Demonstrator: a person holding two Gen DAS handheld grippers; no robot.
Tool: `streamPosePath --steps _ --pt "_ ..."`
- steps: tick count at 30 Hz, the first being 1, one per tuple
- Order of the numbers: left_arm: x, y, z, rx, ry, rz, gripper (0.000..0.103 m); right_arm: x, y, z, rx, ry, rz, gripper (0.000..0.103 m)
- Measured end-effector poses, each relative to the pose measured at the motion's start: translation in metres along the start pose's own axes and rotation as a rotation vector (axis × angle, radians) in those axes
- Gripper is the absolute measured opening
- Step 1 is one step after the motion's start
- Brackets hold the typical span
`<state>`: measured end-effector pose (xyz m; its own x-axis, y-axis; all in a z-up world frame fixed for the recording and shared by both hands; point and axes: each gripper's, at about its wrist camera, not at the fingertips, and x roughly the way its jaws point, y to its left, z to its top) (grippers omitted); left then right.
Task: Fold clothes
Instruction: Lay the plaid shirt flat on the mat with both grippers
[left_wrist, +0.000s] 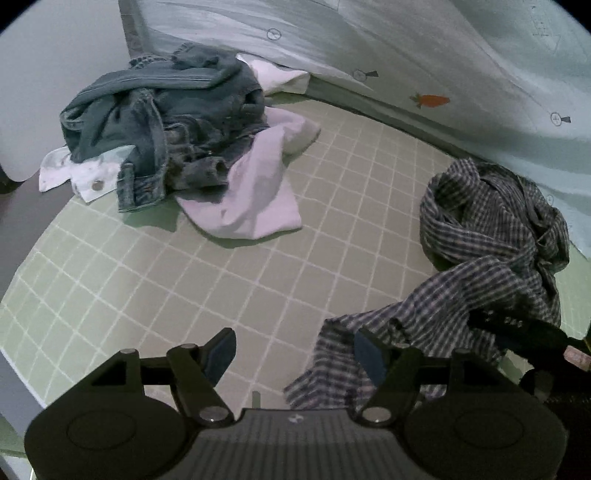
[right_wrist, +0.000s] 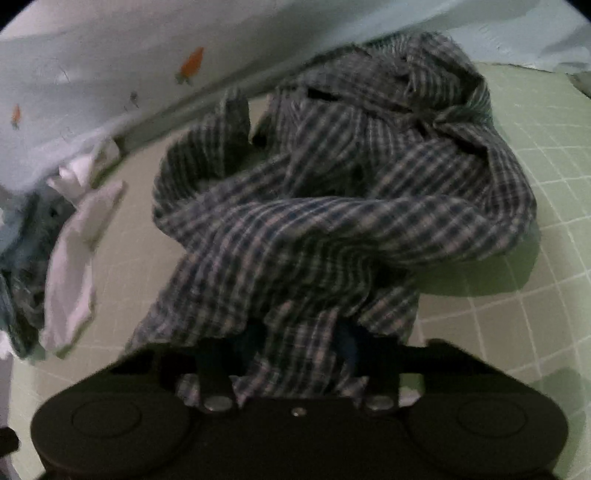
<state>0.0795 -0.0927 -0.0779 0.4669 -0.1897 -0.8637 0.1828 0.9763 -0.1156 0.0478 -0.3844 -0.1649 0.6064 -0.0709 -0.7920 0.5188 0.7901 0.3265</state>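
While the left gripper hangs over the green checked sheet with its fingers apart and nothing between them, the right gripper has its fingers together, clamped on a bunched fold of the plaid shirt. The shirt lies crumpled on the right side of the bed, its bulk heaped near the pale blanket that runs along the far edge, and one twisted length of it stretches down to the right gripper. In the left wrist view a loose end of the shirt lies just beside the left gripper's right finger, and the right gripper shows as a dark shape at the right edge, on the cloth. Well apart from the shirt, at the far left of the sheet, sits a second heap: blue jeans piled on a white garment, with a white buttoned piece sticking out on the left. The blanket carries small printed carrots
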Motion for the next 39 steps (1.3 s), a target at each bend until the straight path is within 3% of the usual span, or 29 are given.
streamPosePath --steps 2,11,16,20,22,25,27,29,32,35,39 --pt "-0.002 0.0 -0.003 0.008 -0.004 -0.003 0.072 -0.014 -0.005 -0.004 0.03 -0.028 0.032 0.008" --pt "-0.014 -0.041 -0.018 0.072 0.009 -0.055 0.072 -0.108 -0.053 -0.028 0.008 -0.174 0.034 0.005" --pt "-0.023 -0.068 -0.042 0.096 0.022 -0.057 0.072 -0.159 -0.106 -0.042 -0.011 -0.229 -0.077 0.005" --pt "-0.026 -0.076 -0.063 0.067 0.043 -0.034 0.072 -0.167 -0.155 -0.058 0.011 -0.189 -0.233 0.005" --pt "-0.027 -0.078 -0.073 0.051 0.047 -0.013 0.072 -0.168 -0.177 -0.061 0.058 -0.161 -0.259 0.006" --pt "-0.024 -0.079 -0.084 0.041 0.053 0.02 0.072 -0.171 -0.189 -0.063 0.061 -0.156 -0.255 0.019" --pt "-0.019 -0.078 -0.088 0.034 0.075 0.032 0.072 -0.172 -0.193 -0.064 0.058 -0.162 -0.25 0.061" --pt "-0.013 -0.078 -0.089 0.027 0.097 0.031 0.073 -0.175 -0.195 -0.062 0.063 -0.168 -0.236 0.071" --pt "0.0 -0.082 -0.086 0.041 0.133 0.023 0.076 -0.173 -0.204 -0.06 0.1 -0.142 -0.187 0.1" --pt "0.015 -0.087 -0.082 0.06 0.166 0.015 0.076 -0.161 -0.206 -0.063 0.138 -0.086 -0.168 0.1" --pt "0.041 -0.095 -0.076 0.117 0.206 0.013 0.076 -0.151 -0.197 -0.069 0.115 -0.038 -0.22 0.098"
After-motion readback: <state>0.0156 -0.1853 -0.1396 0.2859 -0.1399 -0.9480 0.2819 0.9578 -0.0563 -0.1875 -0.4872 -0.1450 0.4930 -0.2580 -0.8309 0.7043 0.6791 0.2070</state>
